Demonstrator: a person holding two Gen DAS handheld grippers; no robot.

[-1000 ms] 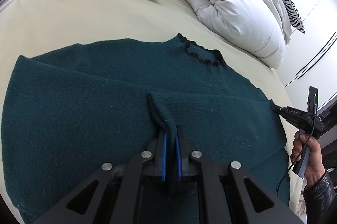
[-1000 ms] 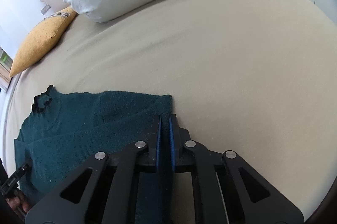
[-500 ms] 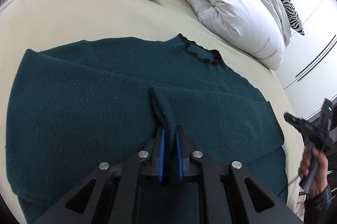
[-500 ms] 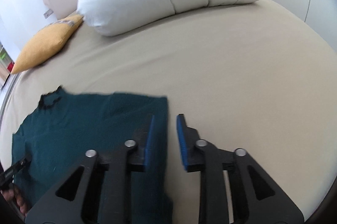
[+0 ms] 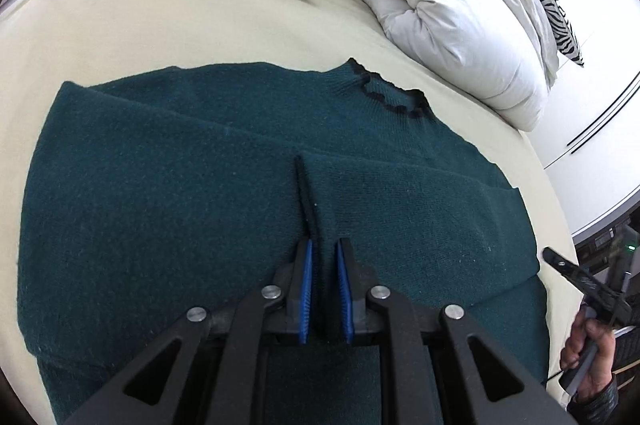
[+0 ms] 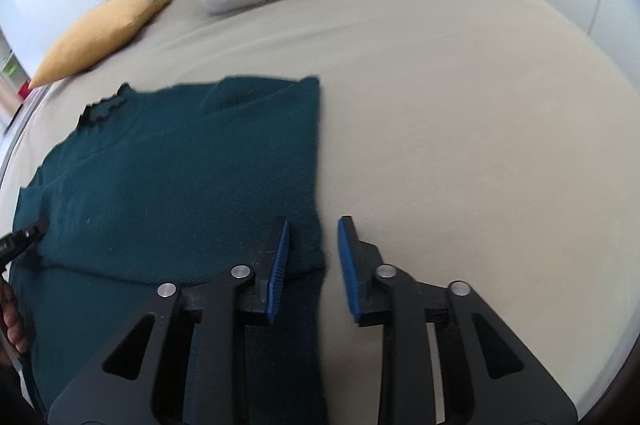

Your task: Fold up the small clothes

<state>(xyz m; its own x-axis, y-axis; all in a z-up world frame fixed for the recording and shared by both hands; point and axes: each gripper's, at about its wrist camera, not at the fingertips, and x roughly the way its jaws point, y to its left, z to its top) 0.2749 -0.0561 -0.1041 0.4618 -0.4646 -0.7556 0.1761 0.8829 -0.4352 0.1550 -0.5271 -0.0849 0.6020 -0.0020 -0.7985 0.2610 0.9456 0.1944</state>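
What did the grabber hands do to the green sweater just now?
The right gripper opened its fingers, let go of the sweater edge and pulled back a little. The left gripper loosened slightly but still has the folded sleeve between its fingers. The sweater stayed flat on the bed.
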